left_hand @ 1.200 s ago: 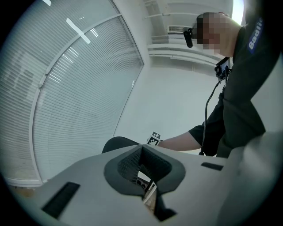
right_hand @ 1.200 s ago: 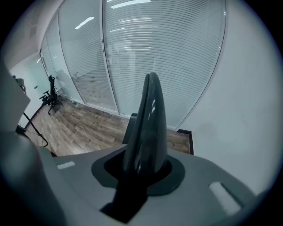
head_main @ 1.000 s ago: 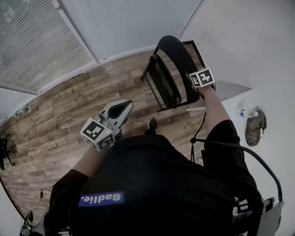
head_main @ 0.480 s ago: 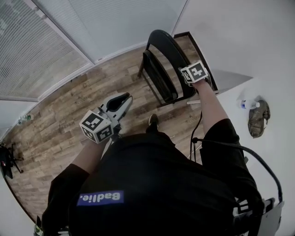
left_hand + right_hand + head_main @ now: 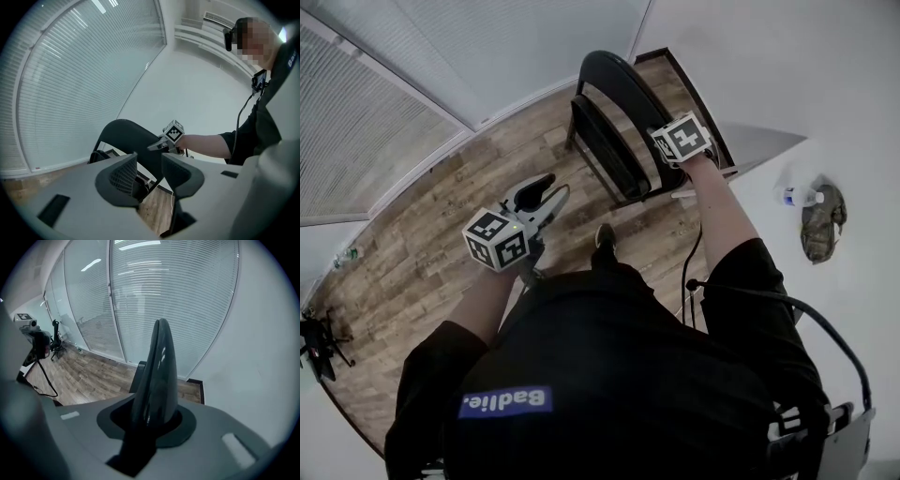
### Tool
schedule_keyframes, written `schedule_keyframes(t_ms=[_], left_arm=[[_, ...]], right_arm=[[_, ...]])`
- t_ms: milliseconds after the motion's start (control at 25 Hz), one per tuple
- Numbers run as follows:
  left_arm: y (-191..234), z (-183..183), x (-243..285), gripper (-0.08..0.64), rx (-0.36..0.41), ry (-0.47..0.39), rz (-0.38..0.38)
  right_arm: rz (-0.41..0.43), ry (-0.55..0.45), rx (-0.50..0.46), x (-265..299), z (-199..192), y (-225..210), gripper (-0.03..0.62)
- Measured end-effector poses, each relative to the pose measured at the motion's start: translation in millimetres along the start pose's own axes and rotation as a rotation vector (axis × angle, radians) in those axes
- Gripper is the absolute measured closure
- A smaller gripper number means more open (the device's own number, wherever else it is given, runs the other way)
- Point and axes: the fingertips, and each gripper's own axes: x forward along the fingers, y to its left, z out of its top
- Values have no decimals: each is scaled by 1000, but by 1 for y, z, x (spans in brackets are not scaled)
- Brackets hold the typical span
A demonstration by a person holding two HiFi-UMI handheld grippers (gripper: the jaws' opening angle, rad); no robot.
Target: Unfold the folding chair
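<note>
The black folding chair [image 5: 614,127] stands folded on the wood floor by the white wall. My right gripper [image 5: 678,155] is shut on the top of its curved backrest [image 5: 157,371], which fills the gap between the jaws. My left gripper [image 5: 536,192] hangs in the air left of the chair, apart from it and pointing toward it. Its jaws are opening and nothing is between them. In the left gripper view the chair back [image 5: 124,136] and the right gripper's marker cube [image 5: 173,132] show beyond the left gripper [image 5: 149,169].
A small bottle [image 5: 797,197] and a camouflage cloth item [image 5: 818,223] lie on the white surface at the right. Glass walls with blinds [image 5: 412,84] run behind the chair. A tripod with a camera [image 5: 37,345] stands far left. A cable [image 5: 686,272] hangs by my right arm.
My left gripper has moved lower and toward the chair, and its jaws have gone from shut to parted. The right gripper has kept its hold on the backrest.
</note>
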Motion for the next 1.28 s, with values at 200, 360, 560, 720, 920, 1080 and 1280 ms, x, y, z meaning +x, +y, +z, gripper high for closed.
schedule_keyframes(t_ms=[200, 360, 560, 720, 920, 1080, 1280], left_arm=[[19, -11, 33, 386, -76, 33, -18], [38, -27, 60, 361, -138, 60, -18], [68, -53, 99, 336, -217, 119, 19], [85, -72, 128, 329, -273, 162, 32], [101, -102, 171, 300, -364, 219, 65], [115, -121, 205, 280, -409, 251, 105], [133, -142, 244, 248, -435, 282, 176]], right_arm=[[2, 4, -1, 0, 1, -2, 499], [6, 6, -8, 1, 1, 3, 499], [10, 6, -15, 1, -2, 7, 499], [4, 6, -21, 0, 0, 8, 499], [11, 8, -27, -1, -1, 6, 498], [14, 8, -26, 0, -3, 6, 499], [20, 2, -27, 1, -5, 8, 497]])
